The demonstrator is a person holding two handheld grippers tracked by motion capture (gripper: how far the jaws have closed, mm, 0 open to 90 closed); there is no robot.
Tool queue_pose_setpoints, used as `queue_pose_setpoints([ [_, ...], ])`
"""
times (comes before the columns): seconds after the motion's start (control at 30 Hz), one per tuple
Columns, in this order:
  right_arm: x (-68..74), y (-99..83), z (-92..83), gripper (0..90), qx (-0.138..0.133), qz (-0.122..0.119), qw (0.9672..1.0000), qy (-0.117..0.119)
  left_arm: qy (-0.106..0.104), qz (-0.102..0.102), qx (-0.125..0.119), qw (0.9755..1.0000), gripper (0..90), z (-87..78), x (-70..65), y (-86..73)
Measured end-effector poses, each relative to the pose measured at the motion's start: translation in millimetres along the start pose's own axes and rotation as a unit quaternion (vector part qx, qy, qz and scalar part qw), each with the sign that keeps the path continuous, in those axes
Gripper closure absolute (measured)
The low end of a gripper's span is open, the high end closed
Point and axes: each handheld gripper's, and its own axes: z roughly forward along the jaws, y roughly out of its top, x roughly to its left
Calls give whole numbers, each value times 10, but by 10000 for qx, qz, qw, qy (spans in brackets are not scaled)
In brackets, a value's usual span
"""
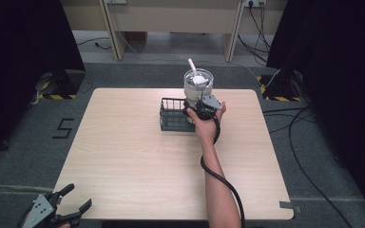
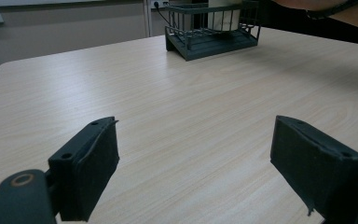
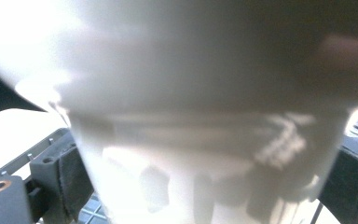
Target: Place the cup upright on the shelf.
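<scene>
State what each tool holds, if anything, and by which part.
The right tool grips the white cup by its lower side wall, at the basket. The left tool is open and holds nothing.

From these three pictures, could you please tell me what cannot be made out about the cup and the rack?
- Cup contents: too small in the high view; a white stick leans out.
- Cup base: hidden by the right gripper in the high view, blurred in the right gripper view.
- Rack top: cut off by the left gripper view's edge.
</scene>
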Motion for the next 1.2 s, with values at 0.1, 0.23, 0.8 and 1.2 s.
queue_pose_setpoints([
  [0.1,3,-6,-16,87,10,0,10000,7,1,6,3,10000,146,1,-1,1],
  [0.23,19,-5,-54,91,44,-62,10000,-47,11,12,10,10000,146,1,-1,1],
  [0.8,-1,-95,-81,81,-223,52,9997,23,-1,24,-2,10000,146,3,-5,1],
  [1.2,16,-49,-125,64,-186,259,9995,-11,-10,26,-8,10000,146,3,-8,2],
])
